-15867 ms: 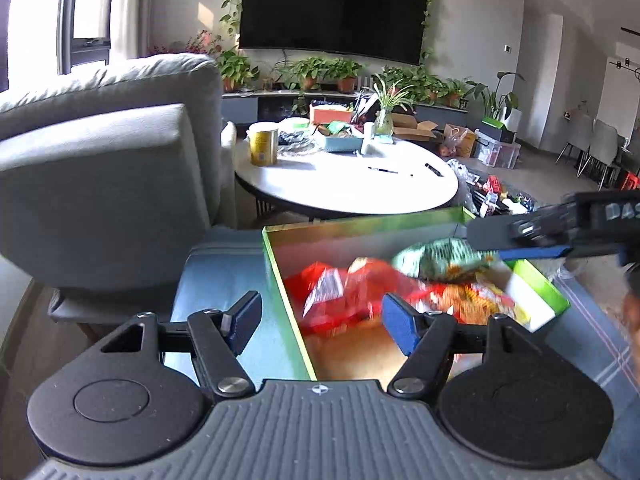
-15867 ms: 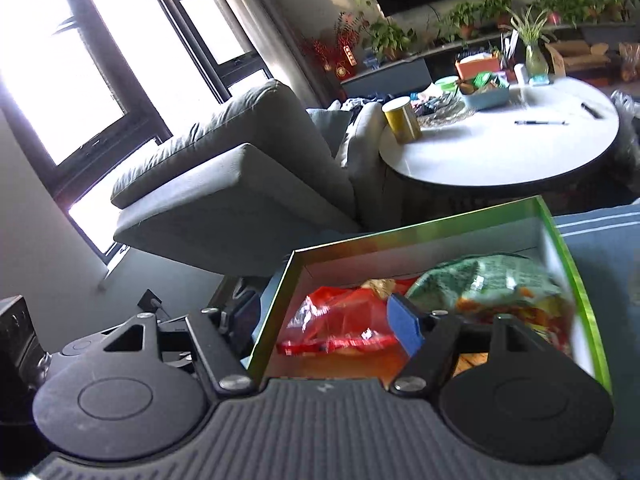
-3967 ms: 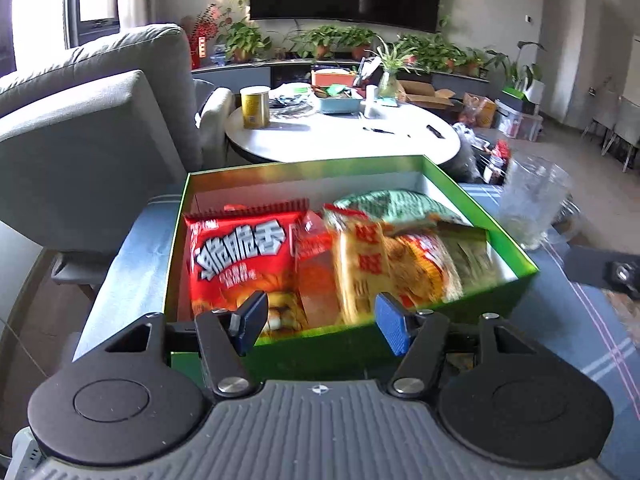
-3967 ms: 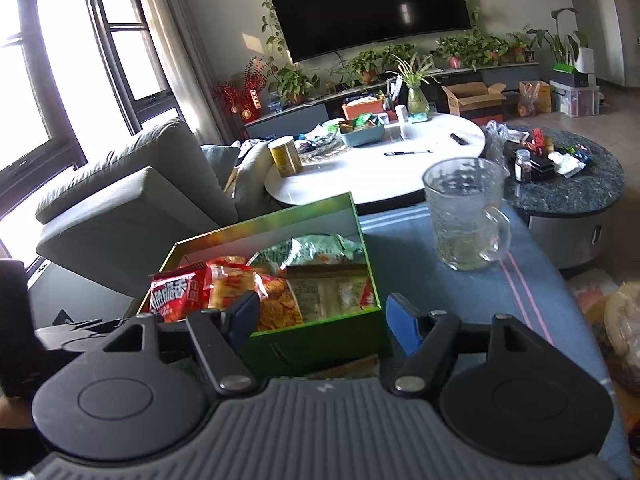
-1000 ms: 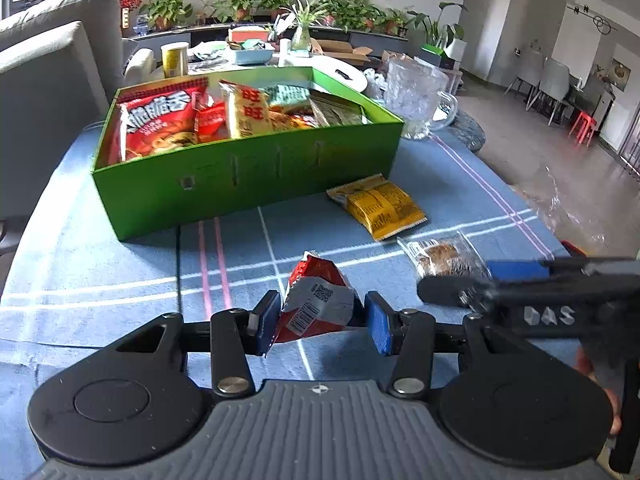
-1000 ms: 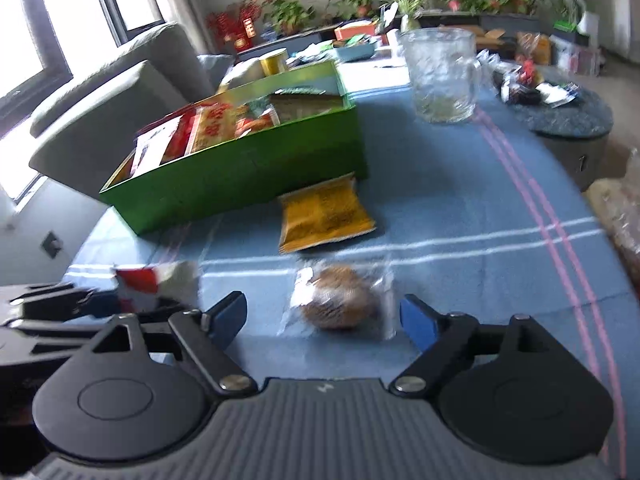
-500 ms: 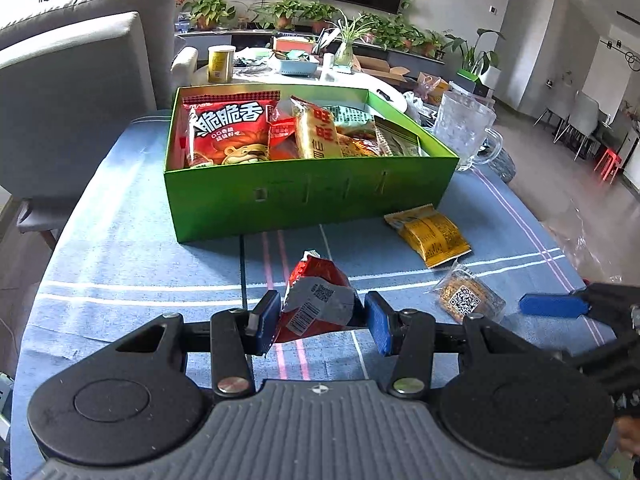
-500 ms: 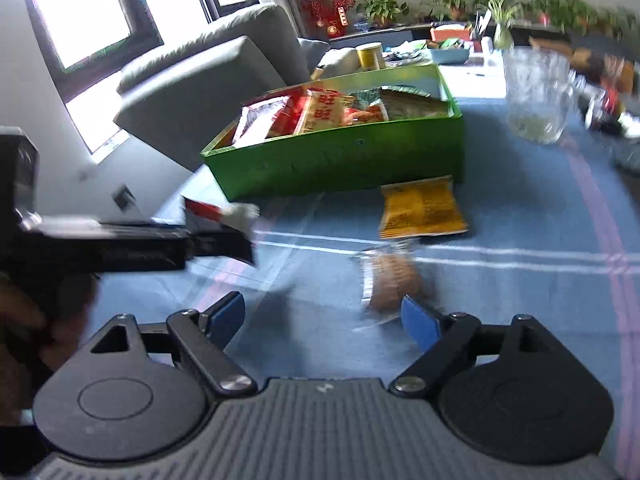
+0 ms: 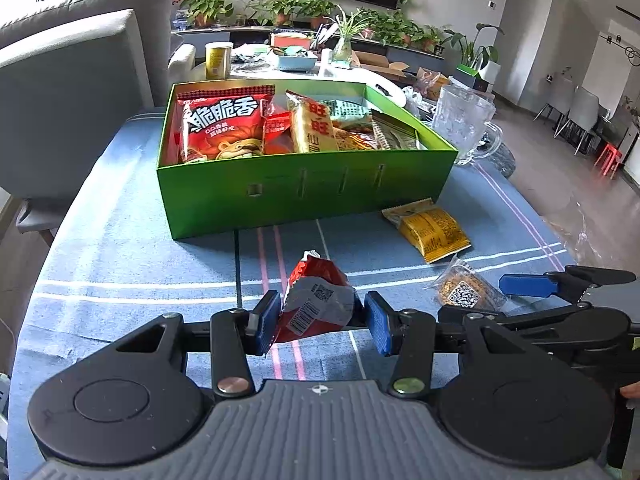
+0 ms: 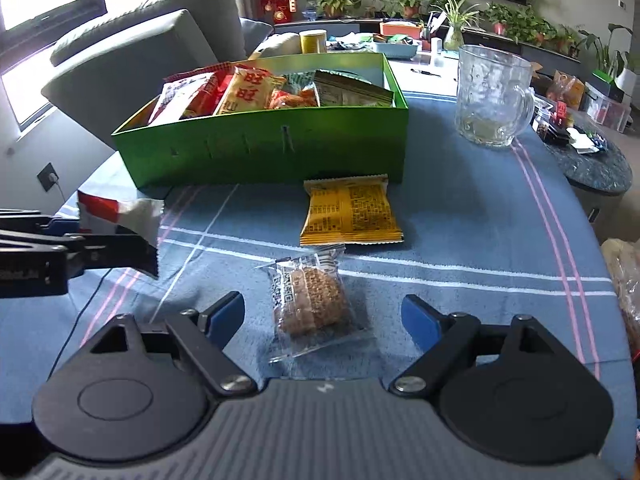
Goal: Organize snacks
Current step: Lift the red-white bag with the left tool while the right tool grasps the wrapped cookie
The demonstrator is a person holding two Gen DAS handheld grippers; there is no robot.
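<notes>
My left gripper [image 9: 322,322] is shut on a small red snack packet [image 9: 316,304], held above the blue tablecloth; the same packet [image 10: 120,212] shows at the left of the right wrist view. My right gripper [image 10: 323,316] stands open around a clear-wrapped brown biscuit [image 10: 312,304] lying on the cloth, its pads apart from the wrapper. That biscuit [image 9: 466,292] lies right of the left gripper. A yellow snack pack [image 10: 350,210] rests just in front of the green box [image 9: 304,196], which holds several snack bags.
A glass mug [image 10: 494,96] stands right of the green box [image 10: 260,148]. A grey armchair [image 9: 72,92] is at the left. A round white table [image 9: 384,88] with clutter sits behind the box. A dark round side table [image 10: 588,164] is at the right.
The right gripper has swung over the wrapped biscuit, which now lies between its open fingers. The left gripper keeps its hold on the red packet with little movement.
</notes>
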